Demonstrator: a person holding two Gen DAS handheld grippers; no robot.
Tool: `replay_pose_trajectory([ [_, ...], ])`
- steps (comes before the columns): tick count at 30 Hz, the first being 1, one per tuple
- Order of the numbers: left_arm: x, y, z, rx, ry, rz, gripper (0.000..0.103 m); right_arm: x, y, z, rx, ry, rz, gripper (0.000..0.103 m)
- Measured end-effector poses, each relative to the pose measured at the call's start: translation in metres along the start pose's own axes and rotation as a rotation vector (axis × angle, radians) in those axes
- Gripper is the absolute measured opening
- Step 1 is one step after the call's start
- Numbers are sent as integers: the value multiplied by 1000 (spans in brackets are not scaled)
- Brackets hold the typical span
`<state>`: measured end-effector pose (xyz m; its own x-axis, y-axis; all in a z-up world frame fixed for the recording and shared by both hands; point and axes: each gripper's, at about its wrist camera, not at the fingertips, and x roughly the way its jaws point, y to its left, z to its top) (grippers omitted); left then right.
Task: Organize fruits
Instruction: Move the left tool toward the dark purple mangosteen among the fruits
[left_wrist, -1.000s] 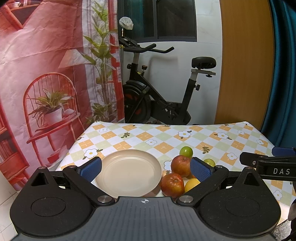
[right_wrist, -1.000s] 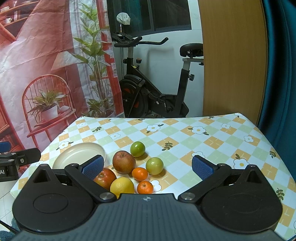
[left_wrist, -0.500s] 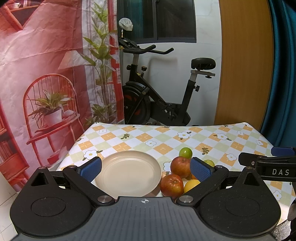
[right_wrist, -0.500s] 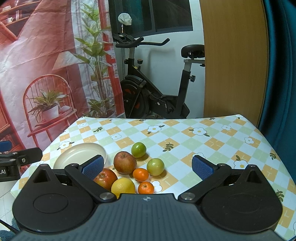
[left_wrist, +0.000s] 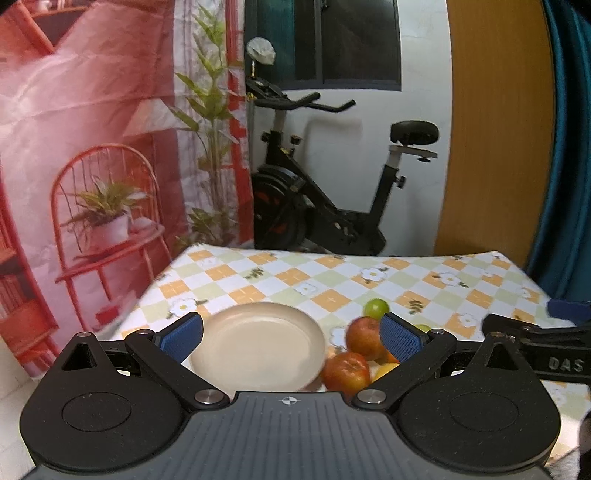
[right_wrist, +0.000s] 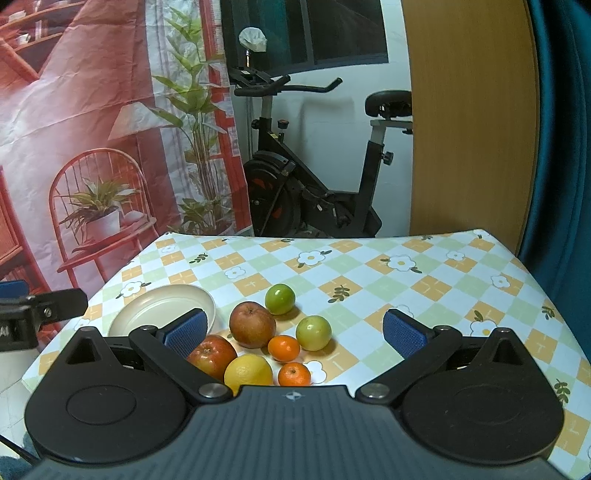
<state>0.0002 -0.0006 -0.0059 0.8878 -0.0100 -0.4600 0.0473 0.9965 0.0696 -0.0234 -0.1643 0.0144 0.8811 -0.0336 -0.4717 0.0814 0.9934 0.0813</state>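
Two hand-held grippers hover at the near edge of a table, both with jaws spread wide and nothing between them. The right gripper looks down on a tight cluster of fruit: nearest, a yellow lemon and a small orange side by side, with a red apple just left of the lemon. Behind them sit a second small orange, a darker russet apple and a pale green fruit; farthest back, a brighter green fruit stands slightly apart. The left gripper frames an empty cream plate, which lies on the checked floral tablecloth just left of the fruit. From that blurred left view the plate's rim appears to touch the red apple, though this cannot be told for certain. Beyond the table's far edge stands a black exercise bike, with a red printed backdrop to the left and a wooden panel and teal curtain to the right.
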Motion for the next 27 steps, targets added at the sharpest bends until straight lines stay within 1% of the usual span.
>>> replay_pose_trajectory([
  [5, 11, 0, -9, 4, -44, 18, 103, 6, -1, -16, -46, -73, -6, 103],
  [9, 15, -2, -15, 20, -62, 27, 102, 16, -15, -32, -3, -119, 16, 103],
  [11, 17, -2, -17, 26, -73, 27, 102, 19, -22, -40, 14, -130, 8, 103],
  [14, 19, -1, -21, 21, -83, 11, 102, 27, -27, -49, 21, -124, 8, 103],
  [16, 22, 1, -24, 12, -76, -10, 102, 33, -28, -55, 27, -121, 13, 103],
  [19, 27, 5, -25, -14, -44, -44, 100, 35, -29, -64, 21, -138, 16, 103],
  [21, 31, 6, -25, -23, -16, -57, 97, 37, -29, -68, 15, -148, 14, 103],
  [23, 34, 8, -27, -28, -5, -61, 97, 38, -30, -72, 15, -150, 14, 103],
  [25, 34, 11, -28, -41, -10, -68, 97, 40, -33, -72, 33, -123, 41, 103],
  [27, 35, 15, -29, -64, -12, -79, 97, 42, -35, -72, 37, -100, 42, 103],
])
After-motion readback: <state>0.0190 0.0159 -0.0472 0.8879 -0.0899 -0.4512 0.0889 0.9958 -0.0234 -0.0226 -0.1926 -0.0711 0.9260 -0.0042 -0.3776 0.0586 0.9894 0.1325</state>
